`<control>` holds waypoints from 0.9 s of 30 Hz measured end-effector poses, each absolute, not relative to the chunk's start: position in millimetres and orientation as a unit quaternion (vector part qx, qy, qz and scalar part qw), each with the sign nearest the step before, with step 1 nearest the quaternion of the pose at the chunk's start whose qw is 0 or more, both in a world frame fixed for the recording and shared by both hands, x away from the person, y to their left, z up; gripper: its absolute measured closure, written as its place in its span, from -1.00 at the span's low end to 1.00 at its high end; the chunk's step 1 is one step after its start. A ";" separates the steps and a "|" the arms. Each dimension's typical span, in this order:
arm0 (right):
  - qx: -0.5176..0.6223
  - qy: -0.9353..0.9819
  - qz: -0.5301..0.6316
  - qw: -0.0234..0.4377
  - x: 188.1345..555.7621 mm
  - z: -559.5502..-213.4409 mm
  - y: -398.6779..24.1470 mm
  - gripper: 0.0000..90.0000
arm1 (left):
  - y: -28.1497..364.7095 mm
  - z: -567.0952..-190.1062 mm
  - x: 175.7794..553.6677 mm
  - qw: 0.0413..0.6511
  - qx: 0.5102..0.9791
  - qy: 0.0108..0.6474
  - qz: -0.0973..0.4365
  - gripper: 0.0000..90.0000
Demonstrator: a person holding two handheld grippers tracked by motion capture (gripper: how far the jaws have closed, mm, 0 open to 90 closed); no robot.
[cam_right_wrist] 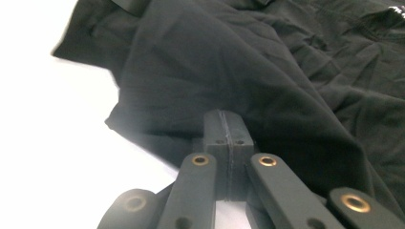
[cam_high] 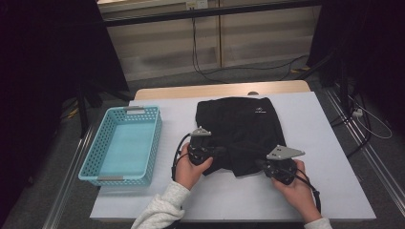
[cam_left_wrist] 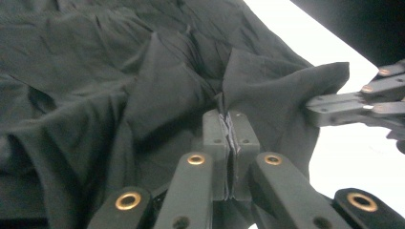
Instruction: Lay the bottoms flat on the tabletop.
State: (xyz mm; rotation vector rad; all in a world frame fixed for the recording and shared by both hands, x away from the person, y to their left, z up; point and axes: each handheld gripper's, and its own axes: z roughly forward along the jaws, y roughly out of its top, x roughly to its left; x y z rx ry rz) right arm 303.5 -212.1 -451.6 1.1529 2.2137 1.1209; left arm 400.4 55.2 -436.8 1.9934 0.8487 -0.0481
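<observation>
A black garment (cam_high: 241,129) with a small white logo lies partly folded in the middle of the white-covered table (cam_high: 325,143). Its near edge is lifted between my two grippers. In the left gripper view the left gripper (cam_left_wrist: 230,125) is shut on a pinched fold of the black garment (cam_left_wrist: 119,86). The right gripper (cam_left_wrist: 319,108) comes in from the right of that view and clamps the hem's corner. In the right gripper view its jaws (cam_right_wrist: 224,121) are pressed together at the edge of the black garment (cam_right_wrist: 248,62). From above, the left gripper (cam_high: 223,150) and right gripper (cam_high: 260,162) hold the near hem.
An empty light-blue perforated basket (cam_high: 98,151) stands at the table's left side. Bare white cover lies right of the garment and along the front edge. Cables run on the floor beyond the table's far edge and at the right.
</observation>
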 end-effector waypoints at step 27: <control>0.407 0.811 0.387 0.163 288.7 -462.7 -213.9 0.36 | 34.6 -445.7 388.9 0.449 0.832 0.325 -0.036 0.94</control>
